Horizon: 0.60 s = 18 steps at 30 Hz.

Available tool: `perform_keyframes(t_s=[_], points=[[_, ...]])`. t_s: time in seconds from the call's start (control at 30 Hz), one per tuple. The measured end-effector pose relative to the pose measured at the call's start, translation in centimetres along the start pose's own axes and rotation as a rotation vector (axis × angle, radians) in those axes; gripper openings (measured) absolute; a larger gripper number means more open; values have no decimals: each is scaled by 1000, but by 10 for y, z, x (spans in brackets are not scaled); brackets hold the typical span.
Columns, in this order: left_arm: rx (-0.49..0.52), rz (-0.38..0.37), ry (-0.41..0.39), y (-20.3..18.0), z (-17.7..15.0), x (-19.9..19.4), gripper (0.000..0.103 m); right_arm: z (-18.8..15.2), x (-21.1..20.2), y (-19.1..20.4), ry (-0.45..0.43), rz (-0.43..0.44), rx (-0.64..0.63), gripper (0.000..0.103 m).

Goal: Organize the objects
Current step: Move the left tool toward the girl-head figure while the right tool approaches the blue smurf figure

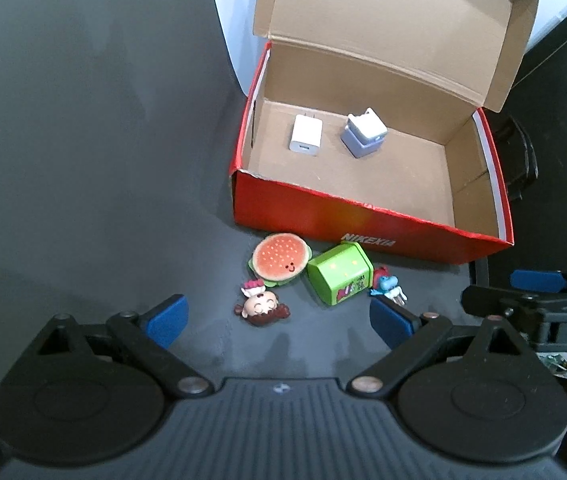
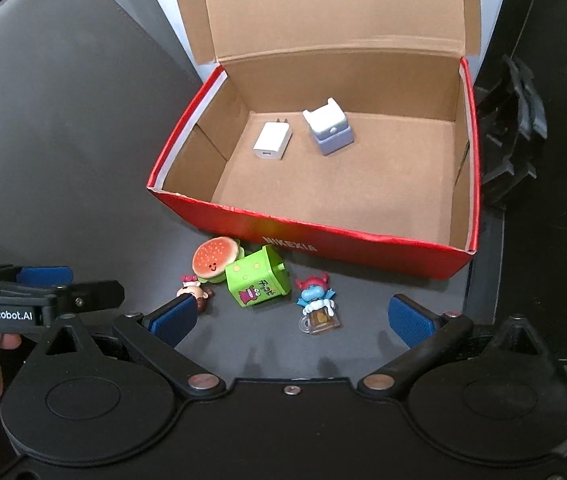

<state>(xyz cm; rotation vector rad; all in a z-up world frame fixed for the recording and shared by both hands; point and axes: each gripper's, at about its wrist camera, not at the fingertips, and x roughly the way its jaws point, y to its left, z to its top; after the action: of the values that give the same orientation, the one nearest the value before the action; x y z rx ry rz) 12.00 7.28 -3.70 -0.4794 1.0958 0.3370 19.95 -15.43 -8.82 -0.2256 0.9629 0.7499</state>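
Dark grey mat (image 1: 83,140) spread across the work surface, smooth and faintly mottled, with a stitched seam along its far left edge in the right wrist view. Behind it, a plain white wall (image 1: 231,20), brightly lit. Off at the right edge of the mat, a black ridged plastic thing (image 2: 511,128), too dark to identify. Beyond that, a flat black panel (image 2: 555,220). Low on the right in the left wrist view, some small greenish scraps (image 1: 559,364), blurred.
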Motion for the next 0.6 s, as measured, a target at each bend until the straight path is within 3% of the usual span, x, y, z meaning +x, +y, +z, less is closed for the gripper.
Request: perform_keyframes(t_s=[0.27, 0.6], points=[[-45, 8, 23, 3, 0, 15, 95, -1, 16, 9, 22, -20, -71, 98], [-100, 7, 31, 5, 3, 32, 90, 13, 38, 6, 40, -13, -108, 81]])
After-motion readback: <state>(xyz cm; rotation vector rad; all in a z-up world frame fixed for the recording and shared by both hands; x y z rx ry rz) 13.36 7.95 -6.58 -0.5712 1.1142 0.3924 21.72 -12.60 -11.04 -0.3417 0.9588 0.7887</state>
